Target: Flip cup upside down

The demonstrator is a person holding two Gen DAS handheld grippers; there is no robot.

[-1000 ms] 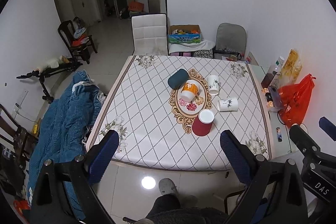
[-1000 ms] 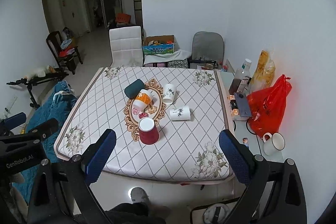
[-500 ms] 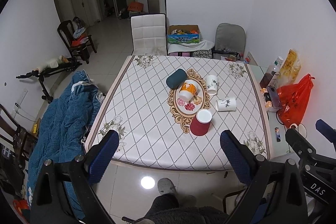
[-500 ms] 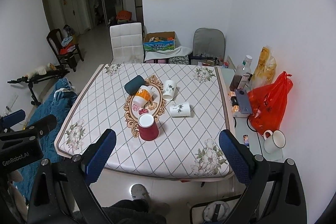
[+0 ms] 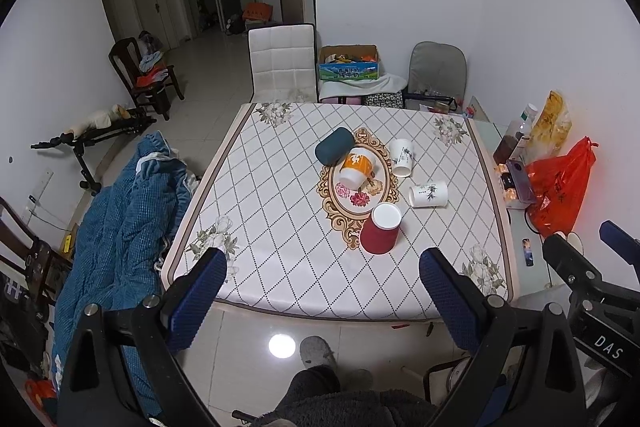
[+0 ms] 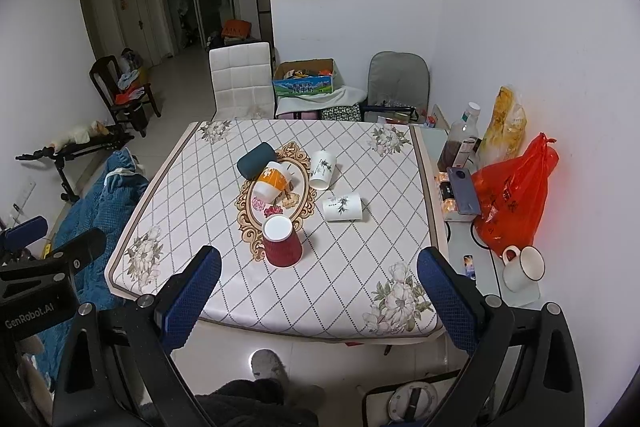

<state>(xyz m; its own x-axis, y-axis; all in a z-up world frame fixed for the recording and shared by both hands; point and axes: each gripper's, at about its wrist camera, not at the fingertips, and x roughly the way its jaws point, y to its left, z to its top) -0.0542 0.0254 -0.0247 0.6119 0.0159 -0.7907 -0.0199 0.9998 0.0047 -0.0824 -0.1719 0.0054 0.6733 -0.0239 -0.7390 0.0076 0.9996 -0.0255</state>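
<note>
- The left tool point(image 5: 322, 283) is released, its blue fingers point(image 5: 198, 295) spread wide and holding nothing, above the near edge of the desk point(image 5: 280, 227).
- The right tool point(image 6: 320, 283) is likewise released and holds nothing.
- A red cup point(image 5: 380, 229) stands on the desk upside down, white base up.
- Beyond it lie a dark green cup point(image 5: 334, 145), an orange cup point(image 5: 355, 167) and two white cups point(image 5: 401, 157), on their sides.

red bag point(image 6: 514, 197) | white mug point(image 6: 522, 267) | blue blanket point(image 5: 120, 211) | white chair point(image 5: 282, 63)
</note>
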